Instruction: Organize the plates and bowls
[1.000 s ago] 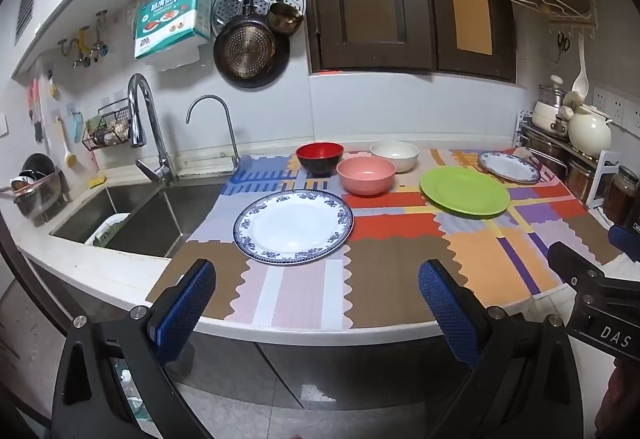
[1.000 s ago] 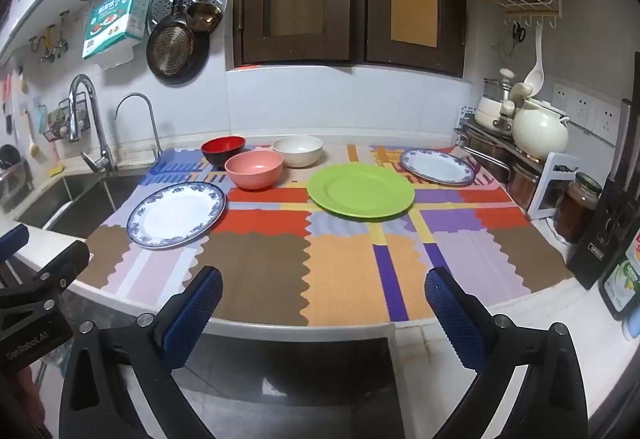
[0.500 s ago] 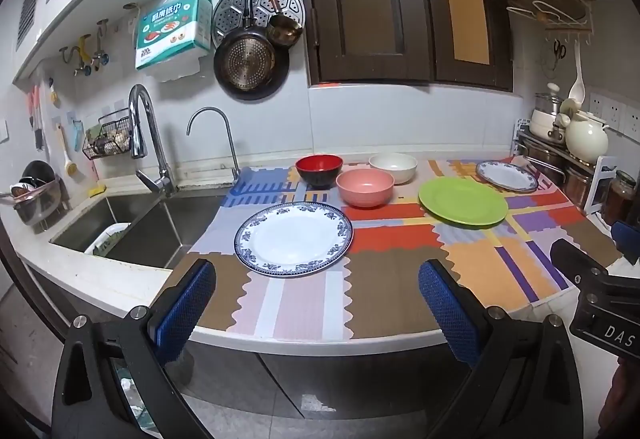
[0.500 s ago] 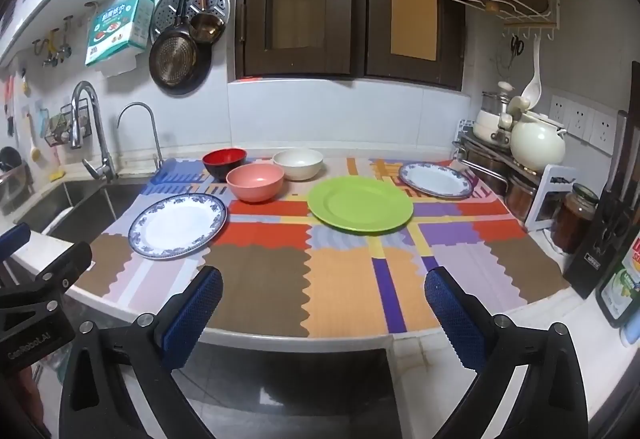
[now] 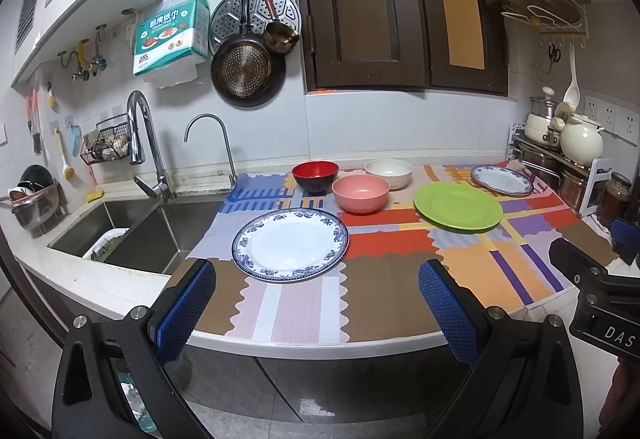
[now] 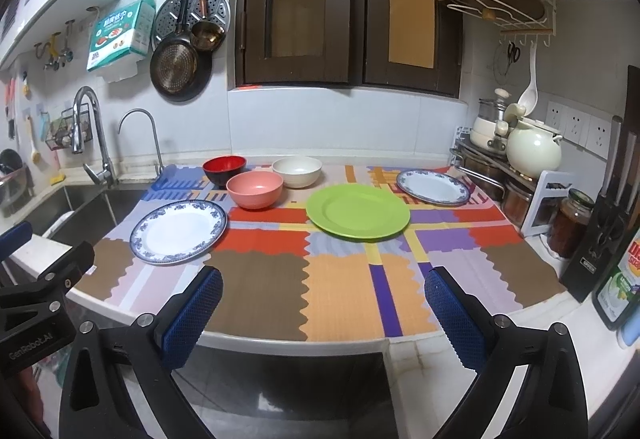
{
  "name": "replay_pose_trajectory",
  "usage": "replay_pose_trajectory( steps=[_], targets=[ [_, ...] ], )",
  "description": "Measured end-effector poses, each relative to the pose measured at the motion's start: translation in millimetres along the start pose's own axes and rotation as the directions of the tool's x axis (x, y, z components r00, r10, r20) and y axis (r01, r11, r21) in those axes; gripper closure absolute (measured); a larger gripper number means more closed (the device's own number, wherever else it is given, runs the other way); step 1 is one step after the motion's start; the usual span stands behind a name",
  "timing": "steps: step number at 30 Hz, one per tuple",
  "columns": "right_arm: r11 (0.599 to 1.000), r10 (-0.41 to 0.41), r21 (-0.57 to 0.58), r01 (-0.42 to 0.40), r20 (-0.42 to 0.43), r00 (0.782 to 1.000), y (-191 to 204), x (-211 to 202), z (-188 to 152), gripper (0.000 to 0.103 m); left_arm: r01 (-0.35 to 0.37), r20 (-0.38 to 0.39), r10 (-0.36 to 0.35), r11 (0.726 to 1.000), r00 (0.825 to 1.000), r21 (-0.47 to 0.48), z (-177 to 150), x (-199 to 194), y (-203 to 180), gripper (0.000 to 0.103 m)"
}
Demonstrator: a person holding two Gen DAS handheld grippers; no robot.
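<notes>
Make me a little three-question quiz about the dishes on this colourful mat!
1. How many bowls stand on the mat?
2. True or false: the green plate is stacked on a blue-rimmed plate.
3. Which bowl is nearest the sink: A red bowl, B pink bowl, C white bowl?

Key: 1. Three. 2. False, it lies alone on the mat. 3. A.

Home kitchen — sink (image 5: 132,235), wall-hung pans (image 5: 248,73), window (image 6: 344,3) — cluttered counter (image 6: 400,343)
</notes>
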State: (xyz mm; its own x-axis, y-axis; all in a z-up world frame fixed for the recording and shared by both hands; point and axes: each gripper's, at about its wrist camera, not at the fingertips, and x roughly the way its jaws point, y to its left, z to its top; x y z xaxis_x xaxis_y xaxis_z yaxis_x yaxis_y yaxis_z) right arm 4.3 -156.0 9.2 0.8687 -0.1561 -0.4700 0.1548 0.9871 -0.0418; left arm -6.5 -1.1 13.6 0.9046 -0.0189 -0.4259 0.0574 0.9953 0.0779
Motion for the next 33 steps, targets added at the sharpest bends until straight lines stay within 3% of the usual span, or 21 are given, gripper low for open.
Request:
replay_pose_trajectory(
  steps=[33],
  targets=[
    [1.0, -0.01, -0.007, 0.01, 0.0, 1.0, -0.4, -1.5, 2.8, 0.001, 0.006, 0.013, -0.006, 1.0, 1.0, -0.002, 1.9, -1.9, -2.8, 0.0]
  ],
)
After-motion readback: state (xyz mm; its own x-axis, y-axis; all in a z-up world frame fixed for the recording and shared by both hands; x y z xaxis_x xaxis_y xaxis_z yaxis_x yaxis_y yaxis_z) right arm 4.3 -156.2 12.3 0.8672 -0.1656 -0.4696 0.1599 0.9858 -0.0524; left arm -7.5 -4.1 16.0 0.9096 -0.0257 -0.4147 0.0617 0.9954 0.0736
